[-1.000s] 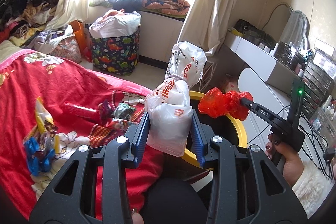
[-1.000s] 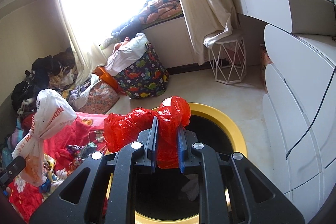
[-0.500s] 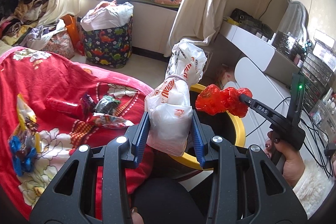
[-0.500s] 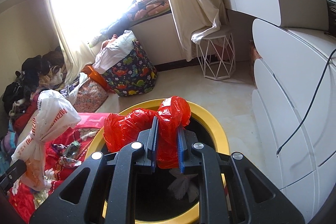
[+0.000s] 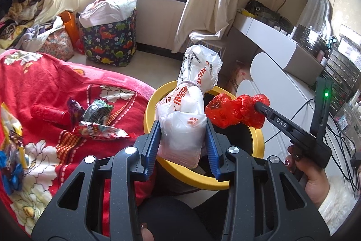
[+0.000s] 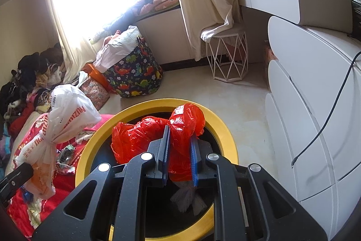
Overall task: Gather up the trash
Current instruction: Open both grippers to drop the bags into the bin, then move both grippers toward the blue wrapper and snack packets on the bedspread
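My left gripper (image 5: pixel 183 146) is shut on a tied white plastic bag (image 5: pixel 187 114) with orange print, held over the near rim of a yellow-rimmed black trash bin (image 5: pixel 257 139). My right gripper (image 6: pixel 179 160) is shut on a crumpled red plastic bag (image 6: pixel 158 134), held above the bin's opening (image 6: pixel 227 139). The red bag (image 5: pixel 234 110) and the right gripper (image 5: pixel 259 106) also show in the left wrist view. The white bag (image 6: pixel 58 123) hangs at the left of the right wrist view. Snack wrappers (image 5: pixel 97 119) and a red tube (image 5: pixel 48 114) lie on the red bedspread (image 5: pixel 45 87).
White crumpled paper (image 6: pixel 187 195) lies inside the bin. A white dresser (image 6: pixel 315 105) stands right of the bin with a loose black cable (image 6: pixel 325 119). A dinosaur-print laundry basket (image 5: pixel 110 42), a wire stool (image 6: pixel 227 53) and heaps of clothes (image 5: pixel 20 1) stand farther off.
Both grippers moved toward the bin with their bags. The white bag now hangs over the bin's rim, and the red bag sits more over the opening.
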Tool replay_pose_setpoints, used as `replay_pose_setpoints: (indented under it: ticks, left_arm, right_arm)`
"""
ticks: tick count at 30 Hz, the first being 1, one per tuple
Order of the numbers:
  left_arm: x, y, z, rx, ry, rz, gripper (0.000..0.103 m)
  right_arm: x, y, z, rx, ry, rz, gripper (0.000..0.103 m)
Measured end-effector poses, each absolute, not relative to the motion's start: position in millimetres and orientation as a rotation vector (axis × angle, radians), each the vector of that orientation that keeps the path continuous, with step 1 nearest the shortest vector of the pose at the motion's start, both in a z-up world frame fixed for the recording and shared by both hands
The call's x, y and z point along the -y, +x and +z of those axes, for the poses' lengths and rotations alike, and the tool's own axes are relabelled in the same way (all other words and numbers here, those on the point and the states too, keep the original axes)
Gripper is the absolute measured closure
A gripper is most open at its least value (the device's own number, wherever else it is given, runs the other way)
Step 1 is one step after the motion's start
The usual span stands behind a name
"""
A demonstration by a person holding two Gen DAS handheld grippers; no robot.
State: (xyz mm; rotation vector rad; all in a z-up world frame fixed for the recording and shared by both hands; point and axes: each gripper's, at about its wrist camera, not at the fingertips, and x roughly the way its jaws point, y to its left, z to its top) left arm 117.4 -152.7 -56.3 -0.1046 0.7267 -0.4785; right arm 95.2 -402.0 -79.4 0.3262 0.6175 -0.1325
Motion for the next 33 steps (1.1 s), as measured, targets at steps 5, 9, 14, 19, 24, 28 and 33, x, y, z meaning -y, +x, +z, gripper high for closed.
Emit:
replay_pose_setpoints:
  ticks: [5, 9, 14, 19, 24, 28, 33]
  left_arm:
    - [160, 124, -60, -0.746, -0.109, -0.482, 0.071]
    - [165, 131, -62, -0.754, -0.129, -0.479, 0.046]
    - [162, 131, -61, -0.732, -0.144, -0.463, 0.015]
    - [153, 125, -58, -0.711, -0.155, -0.429, 0.011]
    - [141, 121, -54, -0.694, -0.173, -0.402, 0.011]
    - [132, 117, -48, -0.667, -0.176, -0.382, 0.011]
    - [120, 111, -40, -0.632, -0.179, -0.357, 0.011]
  right_arm:
    - [406, 98, -82, -0.627, 0.358, -0.118, 0.086]
    - [415, 99, -85, -0.625, 0.408, -0.139, 0.057]
    - [417, 97, -85, -0.612, 0.407, -0.162, 0.047]
    - [415, 96, -85, -0.604, 0.401, -0.155, 0.044]
    - [409, 94, -81, -0.589, 0.388, -0.132, 0.040]
    - [403, 92, -77, -0.574, 0.375, -0.109, 0.038]
    - [392, 91, -69, -0.561, 0.355, -0.066, 0.038]
